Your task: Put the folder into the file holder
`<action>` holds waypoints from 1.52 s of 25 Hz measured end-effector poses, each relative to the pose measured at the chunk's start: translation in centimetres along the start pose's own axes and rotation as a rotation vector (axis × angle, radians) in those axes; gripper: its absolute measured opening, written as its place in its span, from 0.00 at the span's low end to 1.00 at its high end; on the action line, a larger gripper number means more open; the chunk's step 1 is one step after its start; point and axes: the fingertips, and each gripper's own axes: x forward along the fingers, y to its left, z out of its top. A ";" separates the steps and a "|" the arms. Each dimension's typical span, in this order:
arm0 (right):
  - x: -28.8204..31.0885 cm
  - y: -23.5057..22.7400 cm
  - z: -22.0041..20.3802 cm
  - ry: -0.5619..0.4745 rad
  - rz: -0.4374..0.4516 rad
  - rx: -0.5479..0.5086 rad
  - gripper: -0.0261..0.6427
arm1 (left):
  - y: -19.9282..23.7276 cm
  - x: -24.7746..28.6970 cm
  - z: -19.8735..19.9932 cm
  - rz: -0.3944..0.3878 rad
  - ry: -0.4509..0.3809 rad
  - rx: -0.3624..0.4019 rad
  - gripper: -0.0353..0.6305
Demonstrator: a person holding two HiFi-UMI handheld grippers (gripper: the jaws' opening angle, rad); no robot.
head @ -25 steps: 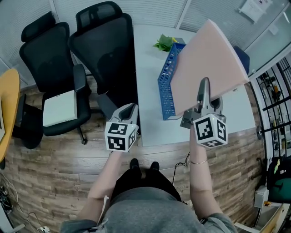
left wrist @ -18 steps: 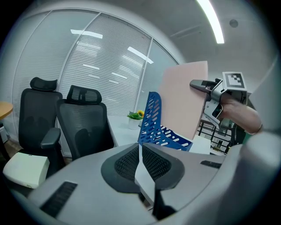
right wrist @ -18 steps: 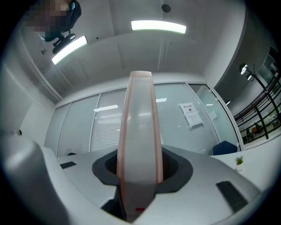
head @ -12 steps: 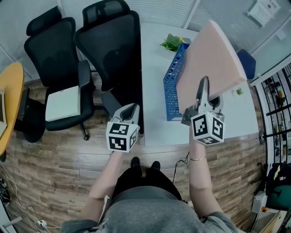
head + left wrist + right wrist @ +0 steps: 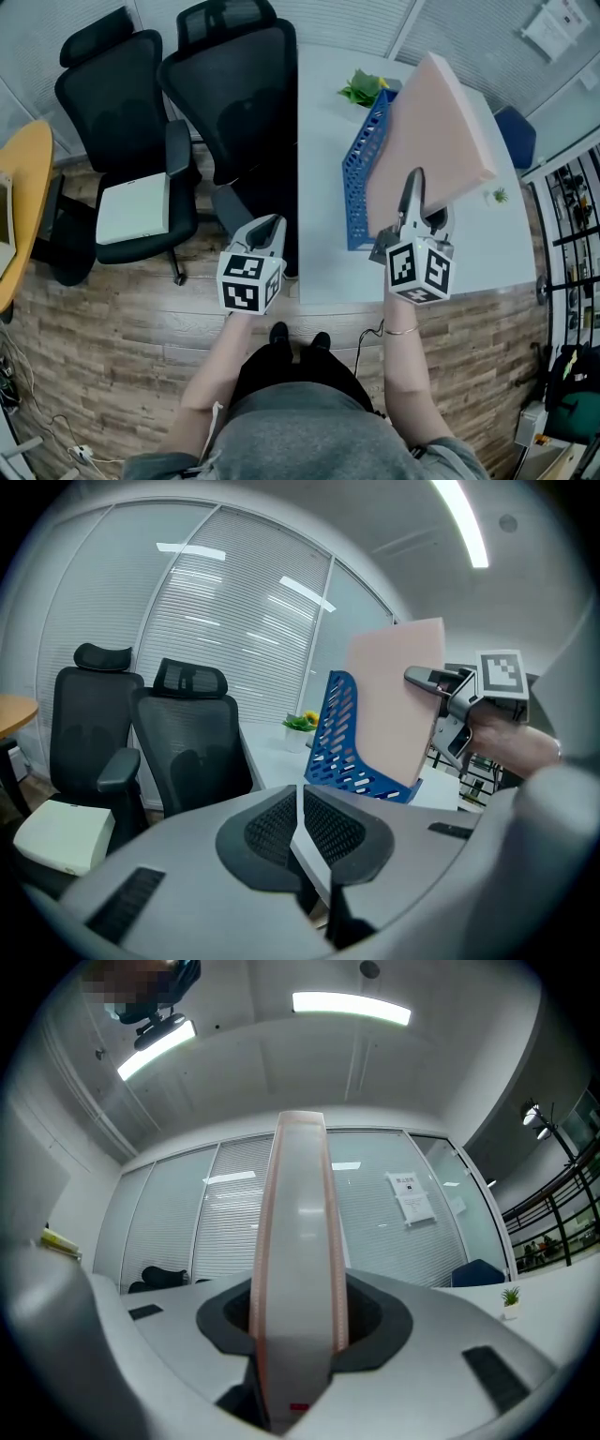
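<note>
A white desk (image 5: pixel 319 187) carries a blue file holder (image 5: pixel 361 187), standing upright near its middle. Beyond the file holder, toward the desk's far end, sits a green potted plant (image 5: pixel 364 89) with a yellow bloom. Right of the file holder, at the desk's edge, stands a small plant (image 5: pixel 500 195).

File holder (image 5: pixel 361 192) partly hidden behind folder (image 5: pixel 433 141) — yellow table (image 5: pixel 13 220) cropped, L edge.

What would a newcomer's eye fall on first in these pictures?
The big pink folder, clamped in the right gripper, hangs tilted close to the blue file holder on the white table. Two black chairs stand left of the table, and the left gripper hovers shut and empty at its near edge.
</note>
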 end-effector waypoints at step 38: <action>-4.2 0.3 -9.4 0.245 -0.024 -0.062 0.30 | -1.1 1.1 -1.7 -0.038 0.049 0.004 0.11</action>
